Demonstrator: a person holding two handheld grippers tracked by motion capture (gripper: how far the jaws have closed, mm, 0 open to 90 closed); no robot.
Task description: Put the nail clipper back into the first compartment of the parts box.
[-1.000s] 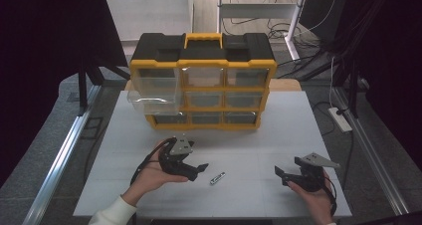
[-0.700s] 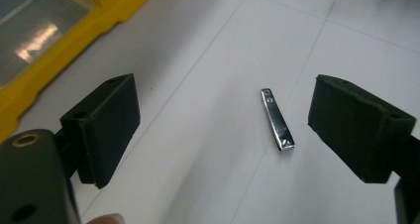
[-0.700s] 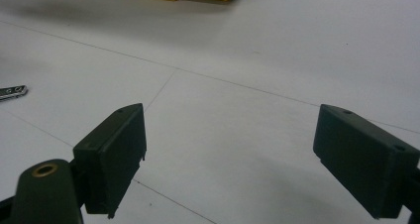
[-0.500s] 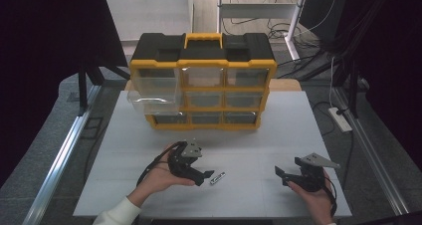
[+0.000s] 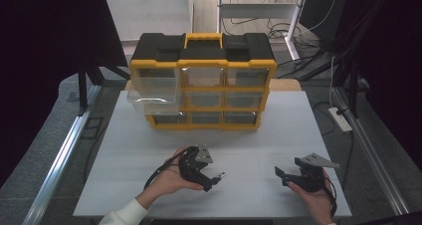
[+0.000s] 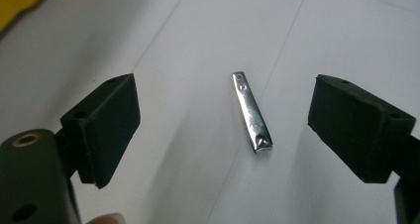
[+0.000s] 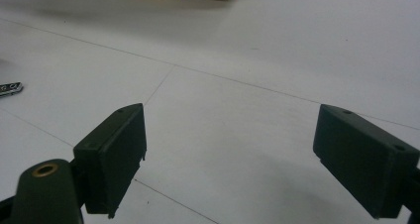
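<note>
Since the left hand-held gripper (image 6: 223,130) hangs wide open around the thin flat silver metal nail clipper (image 6: 251,112) lying on the white counter (image 6: 198,45), closing pads could skid over it.

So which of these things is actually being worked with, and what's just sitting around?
In the job:
left gripper, open
nail clipper, lying between its fingers
open drawer, perhaps

Lying about:
right gripper, open, idle
power strip
rest of the organizer
</note>
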